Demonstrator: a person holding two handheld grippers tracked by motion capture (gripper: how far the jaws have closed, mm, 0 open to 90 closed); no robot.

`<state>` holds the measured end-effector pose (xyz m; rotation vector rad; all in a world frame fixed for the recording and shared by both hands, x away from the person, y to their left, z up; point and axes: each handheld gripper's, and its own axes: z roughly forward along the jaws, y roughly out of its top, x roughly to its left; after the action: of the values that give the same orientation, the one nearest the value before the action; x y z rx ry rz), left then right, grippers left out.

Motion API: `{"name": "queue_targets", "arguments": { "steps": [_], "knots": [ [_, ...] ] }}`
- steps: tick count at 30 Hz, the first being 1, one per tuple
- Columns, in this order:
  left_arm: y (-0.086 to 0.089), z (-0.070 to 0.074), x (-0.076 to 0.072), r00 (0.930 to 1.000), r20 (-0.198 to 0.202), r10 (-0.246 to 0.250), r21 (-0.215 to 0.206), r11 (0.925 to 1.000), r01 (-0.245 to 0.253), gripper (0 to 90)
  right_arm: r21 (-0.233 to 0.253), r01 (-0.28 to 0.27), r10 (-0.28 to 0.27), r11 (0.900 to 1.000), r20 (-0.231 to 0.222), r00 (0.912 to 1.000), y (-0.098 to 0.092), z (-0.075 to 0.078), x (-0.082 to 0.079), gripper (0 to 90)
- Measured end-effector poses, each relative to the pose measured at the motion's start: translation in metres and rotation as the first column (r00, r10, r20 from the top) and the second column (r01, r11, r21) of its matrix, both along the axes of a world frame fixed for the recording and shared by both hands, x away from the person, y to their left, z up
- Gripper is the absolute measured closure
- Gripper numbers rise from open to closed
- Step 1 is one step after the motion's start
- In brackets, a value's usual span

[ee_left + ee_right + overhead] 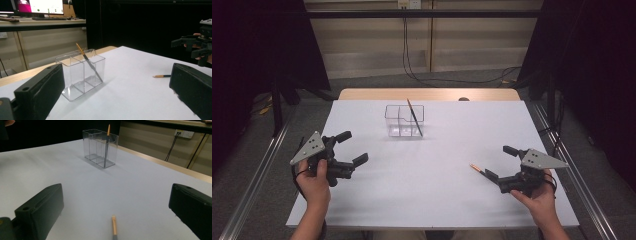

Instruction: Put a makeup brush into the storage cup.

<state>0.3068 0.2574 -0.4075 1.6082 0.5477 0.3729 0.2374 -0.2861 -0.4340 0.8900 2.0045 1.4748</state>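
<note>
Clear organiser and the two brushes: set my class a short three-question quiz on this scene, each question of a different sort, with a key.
1. True or false: the brush in the clear organiser leans at a tilt.
2. The second brush lies on the table nearest which gripper? A) left gripper B) right gripper
3. Fill in: both grippers are ____ and hold nothing.

Key: 1 true. 2 B; in the right gripper view the brush lies between the jaws. 3 open.
</note>
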Motion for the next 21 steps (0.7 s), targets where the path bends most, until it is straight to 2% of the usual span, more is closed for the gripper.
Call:
{"name": "queue_targets", "arguments": {
  "steps": [12,21],
  "knots": [
    [0.004,-0.003,-0.007,0.9995,0.024,-0.02,0.01,0.9997,0.02,0.0,-0.002,-0.001,0.001,1.0,0.006,1.0,0.002,0.002,0.0,0.0],
    [0.006,-0.003,-0.016,0.9991,0.021,-0.038,0.008,0.9993,0.038,0.0,0.005,0.006,-0.006,1.0,0.009,0.9999,0.0,0.003,0.003,0.0]
  ]
}}
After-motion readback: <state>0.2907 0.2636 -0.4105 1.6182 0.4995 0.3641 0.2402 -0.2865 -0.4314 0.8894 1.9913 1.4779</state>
